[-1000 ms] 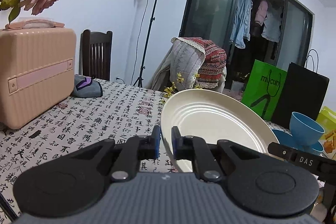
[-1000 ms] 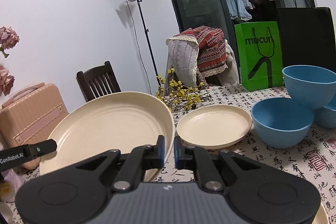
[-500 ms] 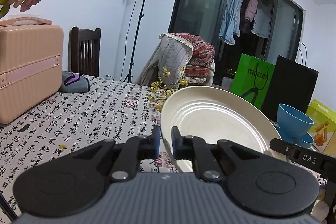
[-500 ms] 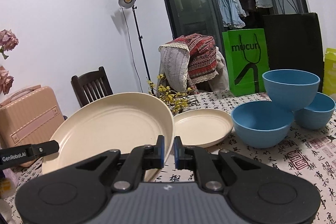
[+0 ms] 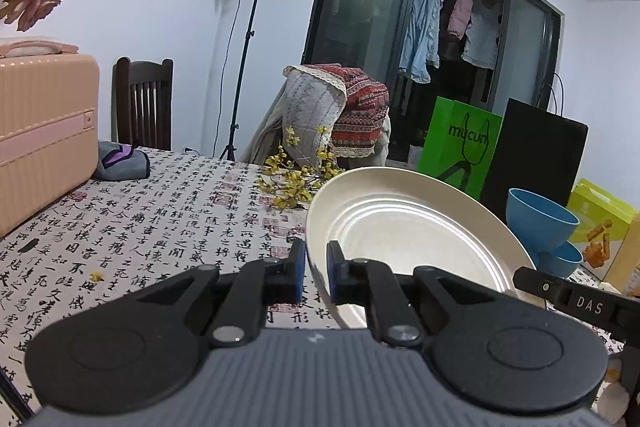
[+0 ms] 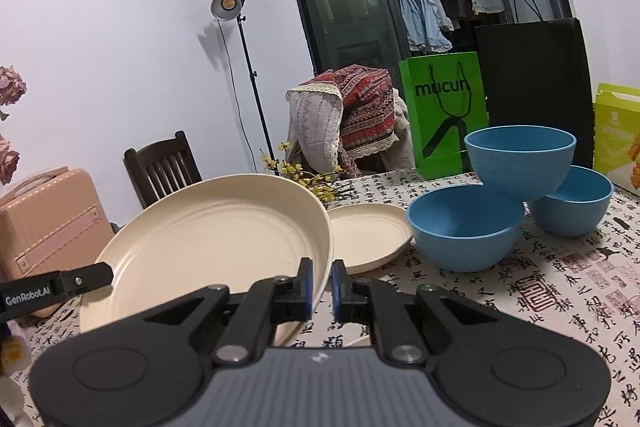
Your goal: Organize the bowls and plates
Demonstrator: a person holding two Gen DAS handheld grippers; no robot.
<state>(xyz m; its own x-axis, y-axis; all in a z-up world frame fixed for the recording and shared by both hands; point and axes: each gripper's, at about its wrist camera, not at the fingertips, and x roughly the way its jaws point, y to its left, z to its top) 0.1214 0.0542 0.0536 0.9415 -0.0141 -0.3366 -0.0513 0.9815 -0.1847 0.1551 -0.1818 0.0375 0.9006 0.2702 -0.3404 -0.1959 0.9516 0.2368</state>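
Note:
A large cream plate [image 5: 408, 227] hangs tilted above the calligraphy-print tablecloth [image 5: 140, 227], held from both sides. My left gripper [image 5: 316, 269] is shut on its left rim. My right gripper [image 6: 322, 285] is shut on the right rim of the same plate [image 6: 208, 239]. A small cream plate [image 6: 366, 235] lies on the table just beyond and right of it. Three blue bowls stand further right: a near one [image 6: 464, 227], a far one [image 6: 572, 199], and a third [image 6: 520, 155] resting on top of those two.
A pink suitcase [image 5: 44, 131] stands on the table's left side with a grey pouch [image 5: 120, 163] beside it. A yellow flower sprig [image 5: 296, 179] lies behind the plates. A green bag [image 6: 444, 111], a black bag [image 6: 536, 87] and a yellow box [image 6: 618, 135] line the far edge.
Both grippers have carried the large plate to the right; the suitcase slid left in view, and the small plate and blue bowls now sit more centrally in the right view. Both grips are unchanged.

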